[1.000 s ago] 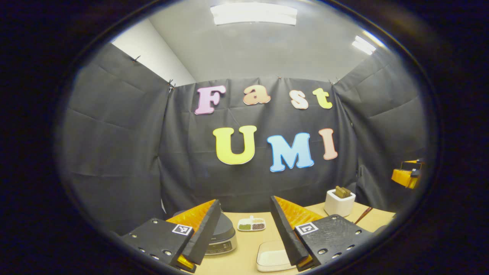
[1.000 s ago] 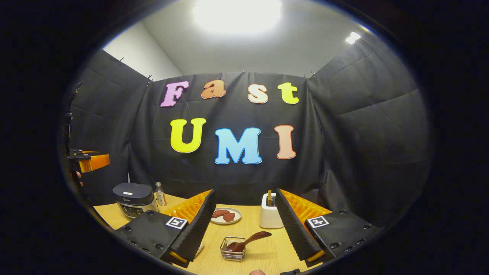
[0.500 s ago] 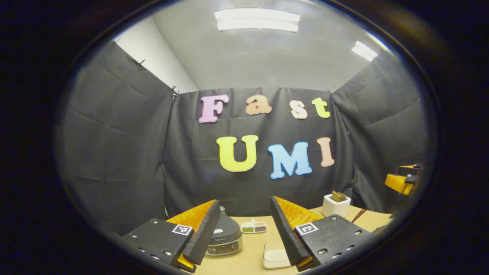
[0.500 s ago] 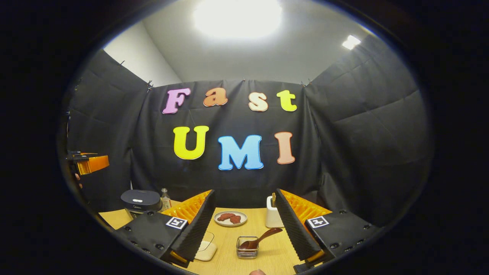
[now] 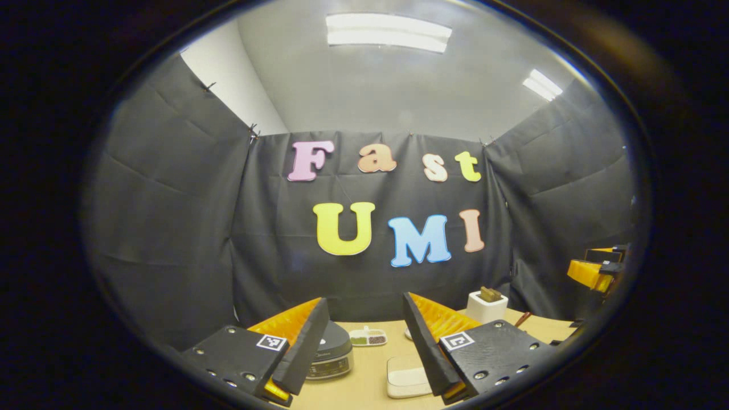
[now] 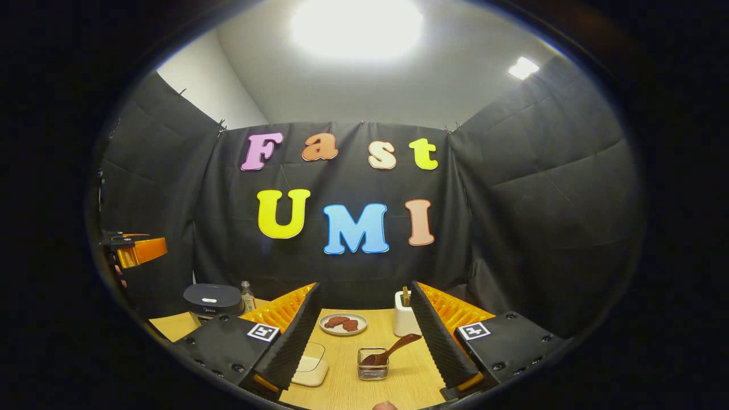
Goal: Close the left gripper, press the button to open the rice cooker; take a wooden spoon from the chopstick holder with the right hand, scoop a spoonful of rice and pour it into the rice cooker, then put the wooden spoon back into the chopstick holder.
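Observation:
The dark rice cooker [image 5: 335,354] stands lid down on the wooden table, partly hidden behind a finger of my left gripper [image 5: 365,299]. That gripper hovers above and short of the cooker, open, with nothing between its fingers. In the right gripper view the cooker [image 6: 213,299] is at the far left. A wooden spoon [image 6: 394,349] leans in a small wire basket [image 6: 373,368] just ahead of my right gripper [image 6: 365,285], which is open and holds nothing. A clear box of rice [image 5: 406,382] lies near the front. A white holder [image 6: 404,322] stands behind the basket.
A small divided dish [image 5: 367,338] sits behind the rice box. A plate with red pieces [image 6: 343,324] and a small bottle [image 6: 246,295] stand toward the back. The other gripper shows at the right edge [image 5: 595,271] and at the left edge [image 6: 134,251]. A fingertip [image 6: 384,405] shows at the bottom.
Both views have drifted slightly: the cooker slid further behind my left finger, and the wire basket with the spoon moved right in the right gripper view. Both grippers stayed open.

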Available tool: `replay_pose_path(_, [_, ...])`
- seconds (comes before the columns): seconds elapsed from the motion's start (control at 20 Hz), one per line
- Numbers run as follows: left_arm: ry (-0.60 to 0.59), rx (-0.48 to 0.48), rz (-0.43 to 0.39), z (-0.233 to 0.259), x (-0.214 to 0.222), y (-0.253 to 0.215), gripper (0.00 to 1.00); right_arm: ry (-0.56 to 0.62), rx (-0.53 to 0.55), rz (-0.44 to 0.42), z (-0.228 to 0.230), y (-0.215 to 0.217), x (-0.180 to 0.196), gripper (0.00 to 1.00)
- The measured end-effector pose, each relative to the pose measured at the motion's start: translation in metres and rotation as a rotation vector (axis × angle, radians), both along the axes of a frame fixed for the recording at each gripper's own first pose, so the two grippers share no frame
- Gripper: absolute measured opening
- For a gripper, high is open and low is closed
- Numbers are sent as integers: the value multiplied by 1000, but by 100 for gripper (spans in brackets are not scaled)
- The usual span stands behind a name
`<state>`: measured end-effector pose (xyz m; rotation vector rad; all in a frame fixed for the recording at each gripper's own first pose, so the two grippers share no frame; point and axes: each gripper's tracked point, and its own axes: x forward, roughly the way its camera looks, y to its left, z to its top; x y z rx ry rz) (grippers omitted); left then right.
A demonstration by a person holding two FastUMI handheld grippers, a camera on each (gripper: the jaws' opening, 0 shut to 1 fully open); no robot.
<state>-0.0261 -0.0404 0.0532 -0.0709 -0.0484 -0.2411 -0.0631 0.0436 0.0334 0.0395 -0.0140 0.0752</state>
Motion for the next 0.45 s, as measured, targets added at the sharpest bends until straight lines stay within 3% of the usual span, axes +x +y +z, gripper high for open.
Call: replay_pose_path(0.45, [-7,25,37,1,-7,31,82,-21,22,17,5,13,0,98])
